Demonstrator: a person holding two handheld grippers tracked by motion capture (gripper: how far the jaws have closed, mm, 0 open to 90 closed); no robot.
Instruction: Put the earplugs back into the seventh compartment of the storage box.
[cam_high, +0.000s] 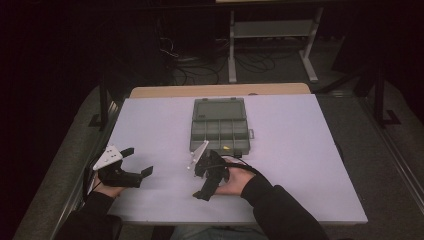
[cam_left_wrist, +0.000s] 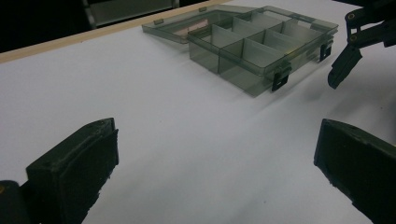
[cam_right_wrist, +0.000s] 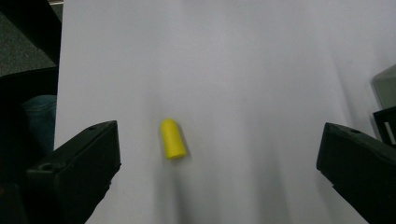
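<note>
One thing: small yellow plug, lower middle of the right gripper view, on the white table
Right gripper: jaws wide apart, plug between them, nearer the left one, not touching
Left gripper: jaws wide apart, holding nothing
Box: upper right of the left gripper view, lid open, a bit of yellow in one far part

organizer box: we see just a corner, cut by right edge
yellow earplug: tiny speck, shape unreadable to us
right gripper: jaw gap hidden from above
</note>
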